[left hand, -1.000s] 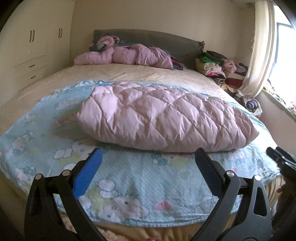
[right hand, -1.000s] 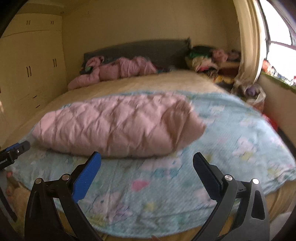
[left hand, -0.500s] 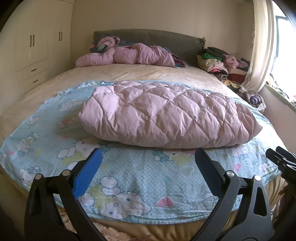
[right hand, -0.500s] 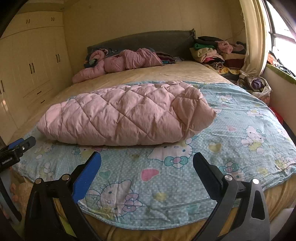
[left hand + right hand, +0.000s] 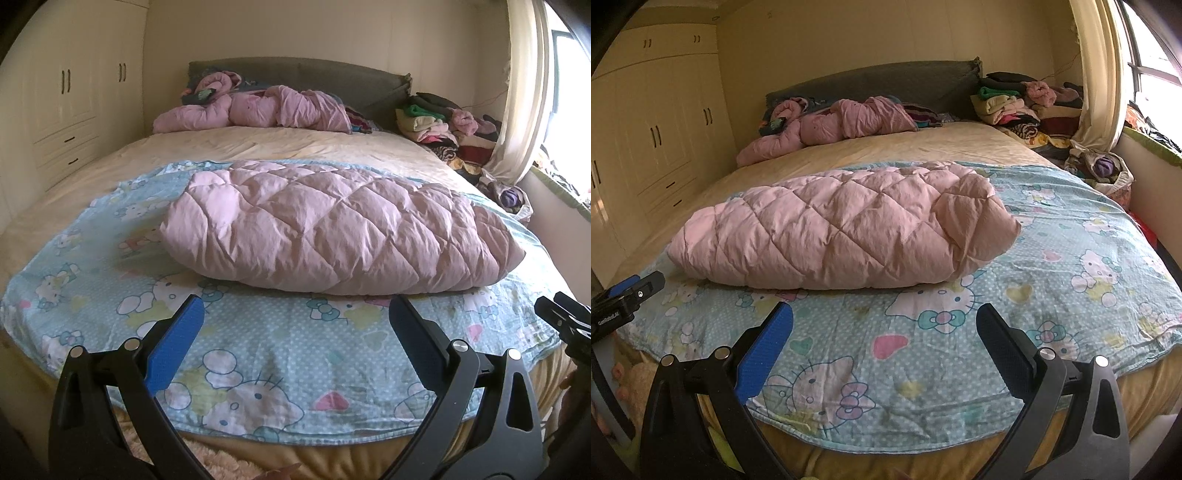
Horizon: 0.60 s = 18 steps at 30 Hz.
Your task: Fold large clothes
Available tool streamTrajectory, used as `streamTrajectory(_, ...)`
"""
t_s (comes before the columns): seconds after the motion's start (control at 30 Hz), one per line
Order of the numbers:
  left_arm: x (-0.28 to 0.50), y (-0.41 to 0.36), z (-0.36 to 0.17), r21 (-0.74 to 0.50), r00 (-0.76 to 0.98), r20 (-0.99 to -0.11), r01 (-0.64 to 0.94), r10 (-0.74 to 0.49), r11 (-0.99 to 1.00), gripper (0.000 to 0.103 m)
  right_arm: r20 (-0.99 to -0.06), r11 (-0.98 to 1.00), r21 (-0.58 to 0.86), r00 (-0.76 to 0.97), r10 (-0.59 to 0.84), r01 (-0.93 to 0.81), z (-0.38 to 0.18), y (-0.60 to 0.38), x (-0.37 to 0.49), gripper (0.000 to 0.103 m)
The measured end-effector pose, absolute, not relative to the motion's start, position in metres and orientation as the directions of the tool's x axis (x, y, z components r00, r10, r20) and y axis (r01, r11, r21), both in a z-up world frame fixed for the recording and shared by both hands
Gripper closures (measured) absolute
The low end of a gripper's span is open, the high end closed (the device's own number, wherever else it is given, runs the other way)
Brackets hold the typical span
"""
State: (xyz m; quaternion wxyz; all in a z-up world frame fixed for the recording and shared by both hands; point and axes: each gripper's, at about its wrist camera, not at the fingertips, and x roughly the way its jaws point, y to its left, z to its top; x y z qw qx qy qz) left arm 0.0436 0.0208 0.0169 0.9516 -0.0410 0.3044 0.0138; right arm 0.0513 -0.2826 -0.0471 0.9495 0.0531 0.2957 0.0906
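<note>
Cream sheet covers the bed point(image 5: 295, 144), and a pale blue cartoon-print blanket point(image 5: 280, 332) is spread over its near end, reaching the foot edge. A grey headboard point(image 5: 332, 74) stands against the far wall. Cream wardrobes point(image 5: 74, 92) with dark handles and drawers run along the left side of the room; a curtain point(image 5: 524, 92) hangs by a bright window on the right.

On the blanket lies the pink quilted coat point(image 5: 332, 229), folded into a long puffy bundle lying crosswise, with blanket showing on all sides of it. In the right wrist view the same coat point(image 5: 842, 232) sits left of centre, its bunched end pointing right. At the head of the bed a crumpled pink garment point(image 5: 258, 110) is heaped against the headboard. Stacked clothes point(image 5: 439, 122) in mixed colours pile up at the far right corner beside the curtain, with a bag point(image 5: 1108, 170) of more clothes lower down by the wall. Nothing lies between the coat and either tool.

The left gripper point(image 5: 295, 317) hovers over the foot edge of the blanket, short of the coat, its jaws spread wide and empty; one blue pad point(image 5: 177, 343) faces inward. The right gripper point(image 5: 884, 321) is held the same way, over the blanket near the coat's near edge, jaws spread wide and holding nothing. Each tool shows at the edge of the other's view, apart from the coat.
</note>
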Motion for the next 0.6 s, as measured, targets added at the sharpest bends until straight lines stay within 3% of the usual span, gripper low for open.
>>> streamTrajectory(0.6, 0.0428, 0.0203, 0.0166, -0.065, 0.811, -0.585, -0.055, 0.006, 0.996, 0.009, -0.56, 0.977, 0.158, 0.803, 0.207, -0.142, -0.046, -0.2804, 0.0492, 0.004)
